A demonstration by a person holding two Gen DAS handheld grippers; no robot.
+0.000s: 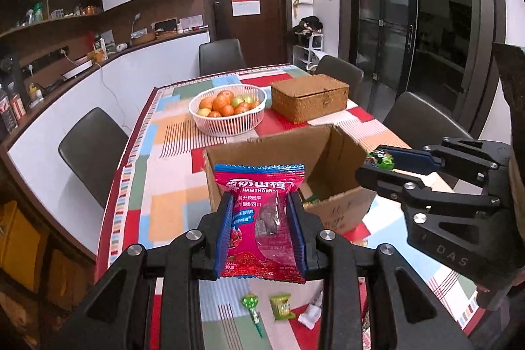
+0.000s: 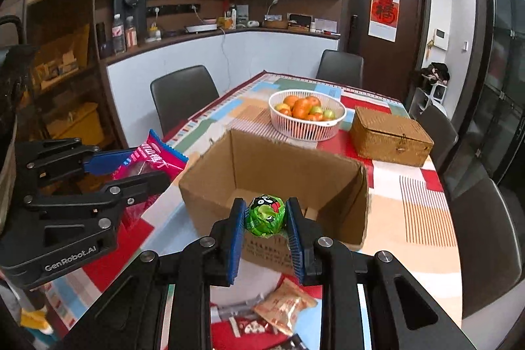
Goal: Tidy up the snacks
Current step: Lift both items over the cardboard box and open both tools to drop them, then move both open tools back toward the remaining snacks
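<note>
My left gripper (image 1: pixel 261 202) is shut on a pink hawthorn snack packet (image 1: pixel 261 218) and holds it above the table, just in front of the open cardboard box (image 1: pixel 262 153). In the right wrist view the left gripper (image 2: pixel 144 166) and its packet (image 2: pixel 154 159) hang left of the box (image 2: pixel 272 166). My right gripper (image 2: pixel 265 212) is shut on a round green-wrapped candy (image 2: pixel 265 215) over the box's near edge. In the left wrist view the right gripper (image 1: pixel 377 164) with the candy (image 1: pixel 380 159) is at the box's right side.
Loose snacks lie on the tablecloth below: a green lollipop (image 1: pixel 251 307), a green packet (image 1: pixel 281 305), an orange packet (image 2: pixel 285 305). A white fruit basket (image 1: pixel 228 109) and a woven box (image 1: pixel 308 97) stand behind the cardboard box. Chairs surround the table.
</note>
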